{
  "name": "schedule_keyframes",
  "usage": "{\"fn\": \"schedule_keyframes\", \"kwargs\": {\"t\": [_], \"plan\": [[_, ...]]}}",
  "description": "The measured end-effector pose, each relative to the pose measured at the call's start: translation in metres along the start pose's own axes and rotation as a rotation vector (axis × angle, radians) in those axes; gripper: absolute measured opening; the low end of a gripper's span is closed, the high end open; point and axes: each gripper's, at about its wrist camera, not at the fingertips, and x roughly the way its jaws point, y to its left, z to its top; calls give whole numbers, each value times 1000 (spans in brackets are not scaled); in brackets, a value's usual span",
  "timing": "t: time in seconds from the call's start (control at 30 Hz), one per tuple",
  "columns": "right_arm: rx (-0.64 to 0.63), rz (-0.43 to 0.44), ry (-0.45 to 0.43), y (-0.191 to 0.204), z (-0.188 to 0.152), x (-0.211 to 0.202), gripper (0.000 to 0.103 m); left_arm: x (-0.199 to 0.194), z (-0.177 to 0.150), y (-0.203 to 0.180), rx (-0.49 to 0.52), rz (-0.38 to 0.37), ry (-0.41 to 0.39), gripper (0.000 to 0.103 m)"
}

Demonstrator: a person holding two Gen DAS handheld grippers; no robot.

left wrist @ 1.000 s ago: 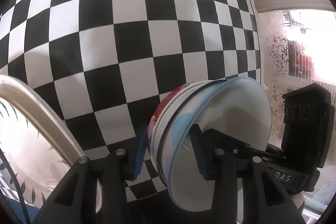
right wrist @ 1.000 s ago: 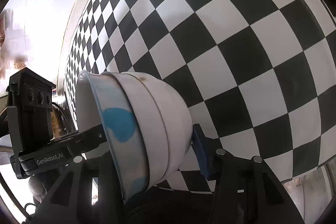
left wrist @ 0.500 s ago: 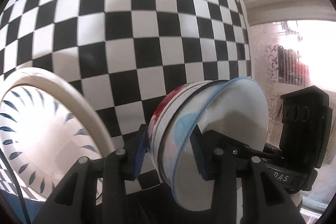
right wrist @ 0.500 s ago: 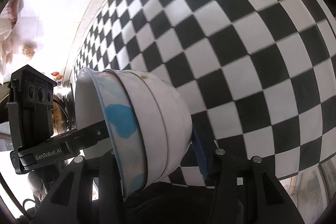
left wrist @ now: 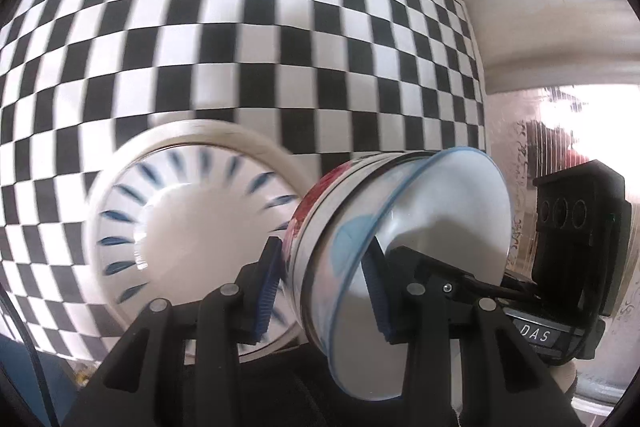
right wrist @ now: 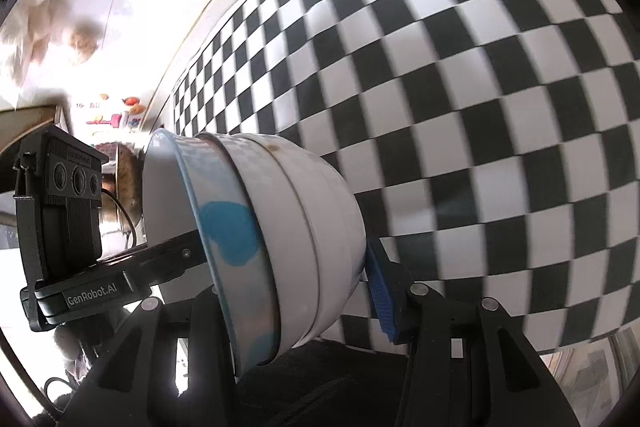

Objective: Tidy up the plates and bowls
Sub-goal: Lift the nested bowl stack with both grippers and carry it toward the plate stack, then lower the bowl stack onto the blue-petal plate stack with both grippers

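Both grippers hold one stack of nested bowls from opposite sides, above the checkered table. The inner bowl is white with a blue rim and blue patches; an outer bowl has a red floral pattern. My left gripper is shut on the stack's rim, one pad inside and one outside. My right gripper is shut on the same stack on its far rim. A large white plate with blue dashes lies on the table just left of the stack. The other gripper's body shows in each view.
The black-and-white checkered tablecloth fills both views. A white wall and a bright patterned window stand to the right in the left wrist view. Blurred kitchen items sit far off in the right wrist view.
Both grippers have risen and pulled back with the bowl stack. The blue-dashed plate has come fully into the left wrist view, and more of the table and wall shows.
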Motion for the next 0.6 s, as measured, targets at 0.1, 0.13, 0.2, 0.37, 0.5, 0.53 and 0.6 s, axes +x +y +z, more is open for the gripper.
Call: {"fn": "schedule_keyframes", "kwargs": {"t": [0.1,0.13,0.2,0.37,0.5,0.53,0.6], "plan": [[-19,6,15,18,-3,15,48,-11,-5,22,-26,8,-14,37],[-24,9,21,22,-5,21,48,-11,-7,27,-37,12,-18,37],[-32,12,32,31,-6,32,48,-14,-9,37,-52,15,-22,37],[-44,15,56,46,-7,55,48,-18,-10,62,-82,25,-26,37],[-42,11,71,48,-8,69,48,-16,-10,77,-97,25,-15,37],[-39,9,75,48,-8,72,48,-14,-10,79,-100,26,-11,37],[-37,5,81,47,-9,75,48,-12,-10,83,-105,28,-4,37]]}}
